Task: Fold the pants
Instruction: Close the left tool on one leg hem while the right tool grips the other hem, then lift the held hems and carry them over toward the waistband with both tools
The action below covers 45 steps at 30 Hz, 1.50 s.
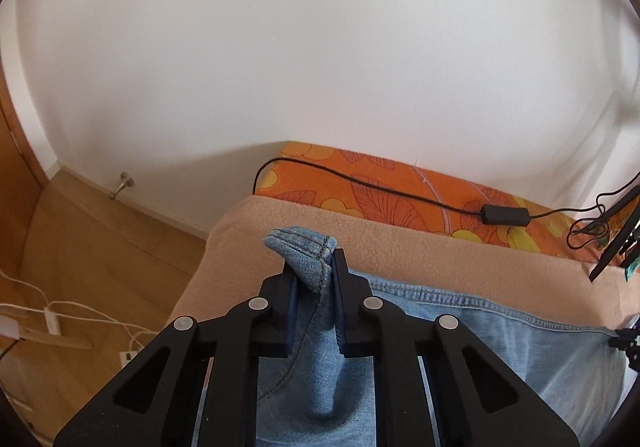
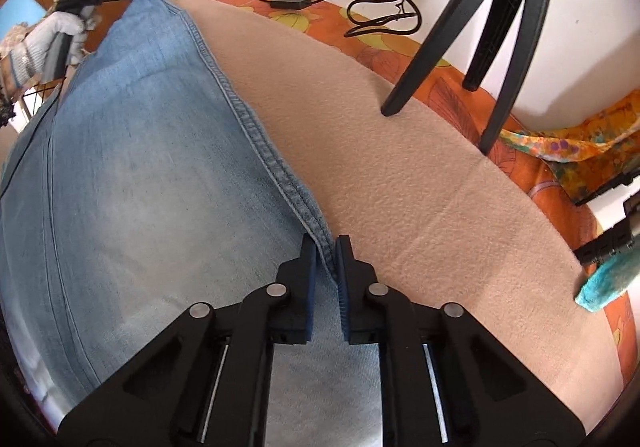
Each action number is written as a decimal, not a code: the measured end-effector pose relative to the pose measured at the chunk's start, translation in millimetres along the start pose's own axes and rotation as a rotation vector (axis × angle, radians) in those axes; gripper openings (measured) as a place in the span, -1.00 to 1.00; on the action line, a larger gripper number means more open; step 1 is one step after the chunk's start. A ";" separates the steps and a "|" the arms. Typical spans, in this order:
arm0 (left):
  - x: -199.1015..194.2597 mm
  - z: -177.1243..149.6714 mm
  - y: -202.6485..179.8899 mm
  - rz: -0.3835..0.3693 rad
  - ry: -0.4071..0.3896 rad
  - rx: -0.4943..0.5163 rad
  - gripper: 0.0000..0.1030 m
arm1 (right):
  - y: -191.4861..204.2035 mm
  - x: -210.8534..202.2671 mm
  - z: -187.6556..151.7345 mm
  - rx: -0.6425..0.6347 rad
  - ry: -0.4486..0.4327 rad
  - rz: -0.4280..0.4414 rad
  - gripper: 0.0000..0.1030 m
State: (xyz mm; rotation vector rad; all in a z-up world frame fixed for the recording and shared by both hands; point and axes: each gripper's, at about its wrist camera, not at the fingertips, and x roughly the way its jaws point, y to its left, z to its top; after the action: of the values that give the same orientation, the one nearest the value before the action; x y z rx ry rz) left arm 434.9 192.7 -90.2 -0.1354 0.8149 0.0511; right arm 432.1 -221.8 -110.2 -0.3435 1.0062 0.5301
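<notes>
With the pants spread on the beige blanket, the left gripper clenched on a hem corner and the right gripper clenched on the far side seam, slippage is risked because only thin denim edges are pinched.

Light blue, faded denim pants lie spread flat on a beige fleece blanket, one stitched hem corner lifted and bunched.
</notes>
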 end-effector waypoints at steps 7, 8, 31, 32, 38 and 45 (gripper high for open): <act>-59.5 -0.8 8.9 -0.019 -0.074 -0.020 -0.76 | 13.6 -59.4 -9.1 0.026 -0.096 -0.029 -0.86; -64.8 -1.5 11.3 -0.023 -0.080 -0.024 -0.76 | 16.6 -71.6 -12.6 0.025 -0.111 -0.033 -0.86; -222.7 -147.1 70.8 -0.056 -0.148 -0.167 -0.79 | 165.4 -229.7 -132.5 -0.106 -0.261 -0.037 -0.88; -226.5 -157.6 74.3 -0.055 -0.145 -0.176 -0.79 | 171.9 -229.7 -139.2 -0.110 -0.259 -0.035 -0.88; -240.7 -210.3 84.2 -0.053 -0.111 -0.208 -0.79 | 197.8 -219.7 -178.9 -0.129 -0.226 -0.010 -0.88; -242.4 -259.9 100.2 -0.075 -0.079 -0.273 -0.79 | 216.8 -199.1 -212.6 -0.155 -0.192 -0.013 -0.88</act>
State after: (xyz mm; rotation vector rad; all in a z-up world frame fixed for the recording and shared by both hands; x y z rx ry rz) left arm 71.4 257.1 -100.0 -0.4188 0.7206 0.0962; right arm 74.4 -202.6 -50.4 -0.4286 0.7790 0.6190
